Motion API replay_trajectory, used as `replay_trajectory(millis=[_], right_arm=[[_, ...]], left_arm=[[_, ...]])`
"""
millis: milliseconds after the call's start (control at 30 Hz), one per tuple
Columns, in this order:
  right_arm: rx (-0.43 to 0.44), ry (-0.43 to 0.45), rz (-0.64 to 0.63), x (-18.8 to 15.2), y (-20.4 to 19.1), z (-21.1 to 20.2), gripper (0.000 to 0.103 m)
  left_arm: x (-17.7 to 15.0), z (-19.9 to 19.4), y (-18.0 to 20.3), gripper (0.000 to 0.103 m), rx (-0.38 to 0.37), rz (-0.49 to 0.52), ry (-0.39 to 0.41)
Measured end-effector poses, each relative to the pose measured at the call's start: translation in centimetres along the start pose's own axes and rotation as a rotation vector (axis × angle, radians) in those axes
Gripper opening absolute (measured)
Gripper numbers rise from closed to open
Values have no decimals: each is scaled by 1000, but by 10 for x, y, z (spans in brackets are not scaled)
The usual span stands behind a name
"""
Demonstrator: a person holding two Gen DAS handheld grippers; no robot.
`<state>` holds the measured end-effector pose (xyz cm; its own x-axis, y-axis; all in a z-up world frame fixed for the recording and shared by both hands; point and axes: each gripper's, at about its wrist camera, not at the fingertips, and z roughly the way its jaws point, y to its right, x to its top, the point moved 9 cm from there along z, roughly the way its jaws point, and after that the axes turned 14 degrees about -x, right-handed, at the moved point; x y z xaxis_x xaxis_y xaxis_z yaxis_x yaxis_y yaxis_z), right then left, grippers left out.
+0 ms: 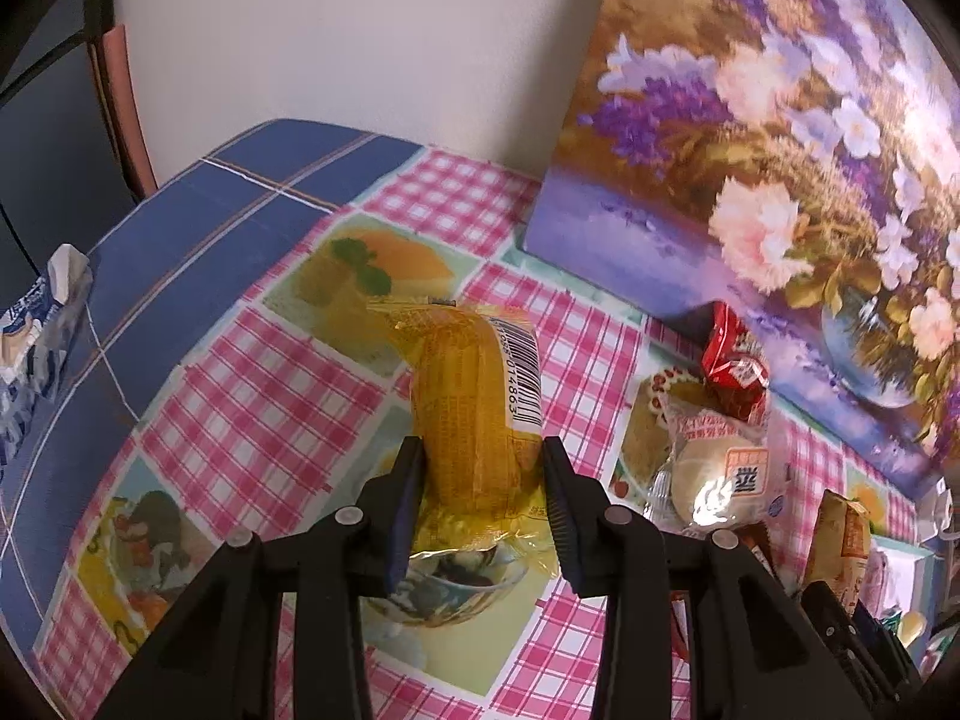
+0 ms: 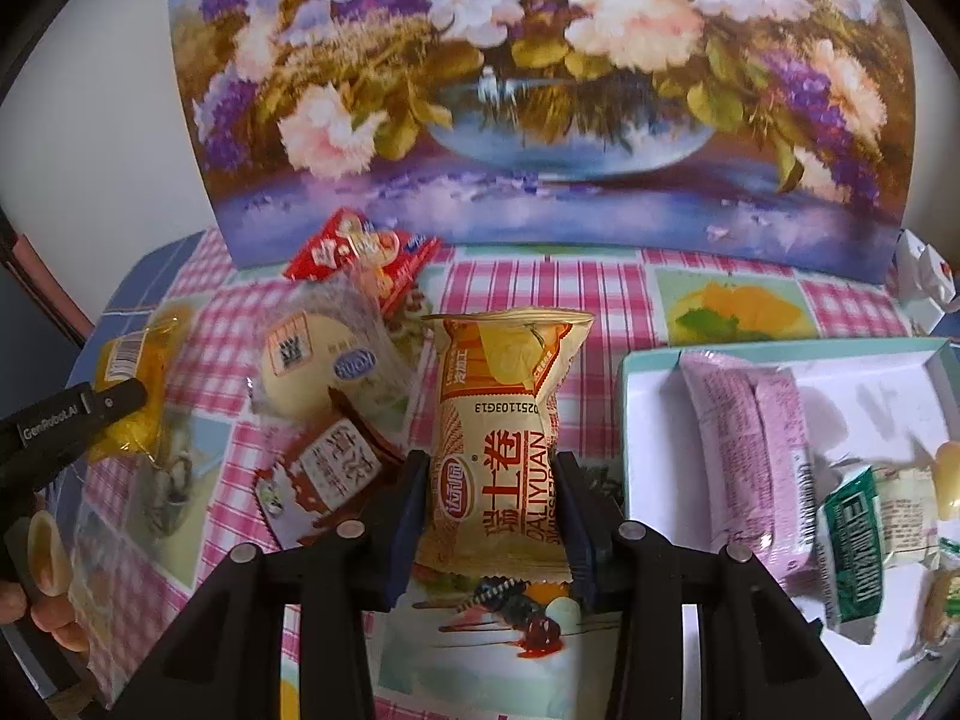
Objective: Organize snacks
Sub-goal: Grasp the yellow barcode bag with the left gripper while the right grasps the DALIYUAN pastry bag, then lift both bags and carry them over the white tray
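Note:
My left gripper [image 1: 483, 462] is shut on a yellow vacuum-packed corn cob [image 1: 474, 396] over the checked tablecloth; the cob also shows in the right wrist view [image 2: 135, 384] with the left gripper's finger across it. My right gripper [image 2: 495, 480] is shut on a beige Daliyuan Swiss roll packet [image 2: 501, 438], just left of a white tray [image 2: 648, 378]. The tray holds a pink packet [image 2: 756, 450] and a green-and-white packet [image 2: 858, 540]. A round bun in clear wrap [image 2: 324, 360], a red packet [image 2: 360, 252] and a brown-and-white packet [image 2: 327, 474] lie on the table between the grippers.
A flower painting [image 2: 540, 90] leans against the wall at the back of the table. A blue-and-white packet [image 1: 36, 330] lies on the blue cloth at the far left. A chair back [image 1: 120, 102] stands behind the table. White crumpled wrapping [image 2: 927, 270] lies at the far right.

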<state>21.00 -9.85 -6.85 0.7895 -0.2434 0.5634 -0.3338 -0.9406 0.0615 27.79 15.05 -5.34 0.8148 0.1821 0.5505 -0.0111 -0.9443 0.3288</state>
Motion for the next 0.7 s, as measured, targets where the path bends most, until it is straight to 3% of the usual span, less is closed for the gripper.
replay_trajectory(millis=[367, 700], right_arm=[[-11, 14, 11, 12, 5, -23, 44], [-11, 41, 50, 26, 28, -52, 44]], left_arm=[[20, -40, 6, 40, -3, 8, 90], [26, -66, 22, 40, 1, 32, 122]])
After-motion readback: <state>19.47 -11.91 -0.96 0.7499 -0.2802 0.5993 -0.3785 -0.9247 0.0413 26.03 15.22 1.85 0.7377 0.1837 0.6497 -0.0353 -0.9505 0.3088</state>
